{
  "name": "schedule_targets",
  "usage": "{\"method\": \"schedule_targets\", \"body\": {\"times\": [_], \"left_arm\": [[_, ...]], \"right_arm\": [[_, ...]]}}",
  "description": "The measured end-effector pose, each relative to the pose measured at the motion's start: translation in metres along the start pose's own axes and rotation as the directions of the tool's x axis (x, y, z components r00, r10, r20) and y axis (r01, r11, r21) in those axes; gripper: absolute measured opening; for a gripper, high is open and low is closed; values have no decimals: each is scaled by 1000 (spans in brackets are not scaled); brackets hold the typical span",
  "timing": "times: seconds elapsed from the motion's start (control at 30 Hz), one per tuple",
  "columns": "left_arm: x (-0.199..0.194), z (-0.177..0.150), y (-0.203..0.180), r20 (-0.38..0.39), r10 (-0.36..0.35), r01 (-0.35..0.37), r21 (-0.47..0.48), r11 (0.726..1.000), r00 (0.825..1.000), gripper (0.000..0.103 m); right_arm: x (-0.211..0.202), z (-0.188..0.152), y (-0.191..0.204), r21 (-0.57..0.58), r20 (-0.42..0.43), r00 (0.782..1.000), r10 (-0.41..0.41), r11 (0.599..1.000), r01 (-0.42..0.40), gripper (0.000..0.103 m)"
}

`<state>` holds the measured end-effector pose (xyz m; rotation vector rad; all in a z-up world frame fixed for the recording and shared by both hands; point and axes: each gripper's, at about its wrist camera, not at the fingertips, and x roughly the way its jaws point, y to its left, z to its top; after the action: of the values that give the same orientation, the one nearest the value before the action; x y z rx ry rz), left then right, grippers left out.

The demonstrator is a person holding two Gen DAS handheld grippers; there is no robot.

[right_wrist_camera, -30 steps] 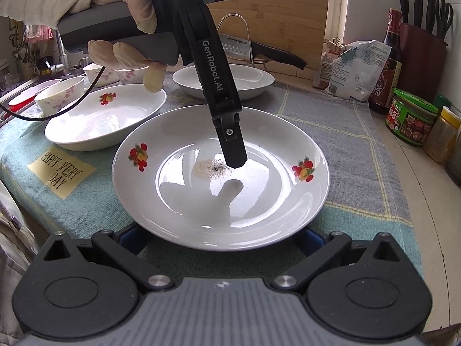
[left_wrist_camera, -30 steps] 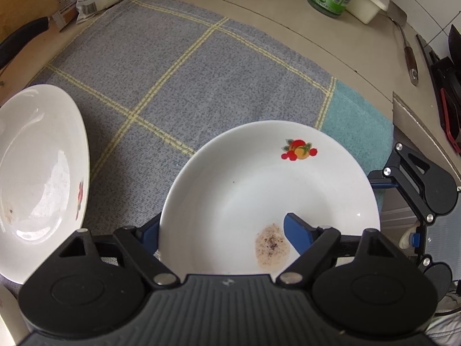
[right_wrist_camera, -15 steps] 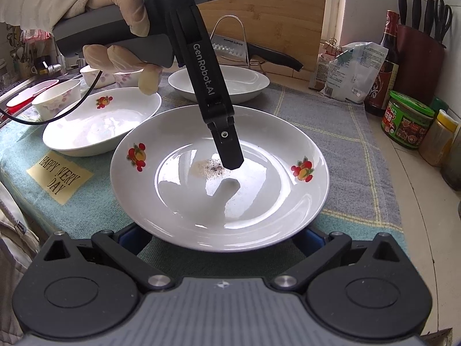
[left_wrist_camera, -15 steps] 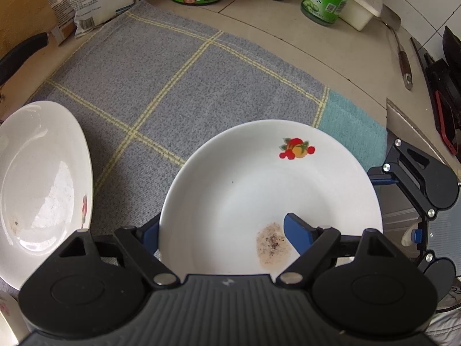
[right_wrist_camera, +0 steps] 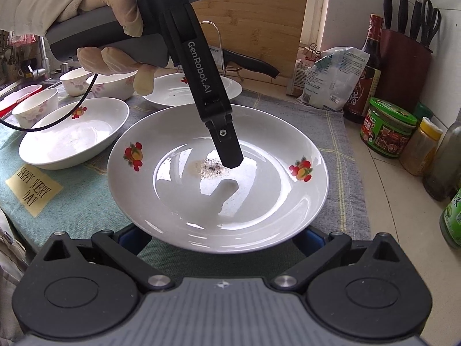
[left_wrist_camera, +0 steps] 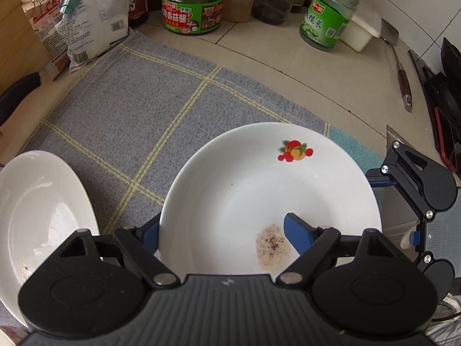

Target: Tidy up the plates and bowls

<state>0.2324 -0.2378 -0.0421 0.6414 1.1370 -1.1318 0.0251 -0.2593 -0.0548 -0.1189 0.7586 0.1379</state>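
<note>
Plate (right_wrist_camera: 219, 178) held off cloth (left_wrist_camera: 138, 121), gripped at two rim points. Right gripper (right_wrist_camera: 219, 239) straddles near rim, fingers under plate edge; whether clamped cannot be told. Left gripper (left_wrist_camera: 222, 230) clamped on plate's opposite rim: one finger (right_wrist_camera: 227, 147) inside bowl of plate by pepper stain, other beneath. Second plate (right_wrist_camera: 72, 135) lies left on cloth, third (right_wrist_camera: 178, 92) beyond; bowls (right_wrist_camera: 37, 106) further left. Jars, bottles, knife block along wall.

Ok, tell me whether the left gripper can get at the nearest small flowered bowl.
Probably not: the left gripper is clamped on the rim of the dirty plate, so its jaws are taken until that plate is set down.
</note>
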Motion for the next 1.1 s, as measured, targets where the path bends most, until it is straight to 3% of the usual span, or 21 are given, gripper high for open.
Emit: {"method": "schedule_targets", "body": {"times": [1.1], "left_arm": [[41,63,41,46,22,-19,-53,998,999,85]], "right_arm": [[49,26,-83,10,-29,1000,3,1000,-3,103]]}}
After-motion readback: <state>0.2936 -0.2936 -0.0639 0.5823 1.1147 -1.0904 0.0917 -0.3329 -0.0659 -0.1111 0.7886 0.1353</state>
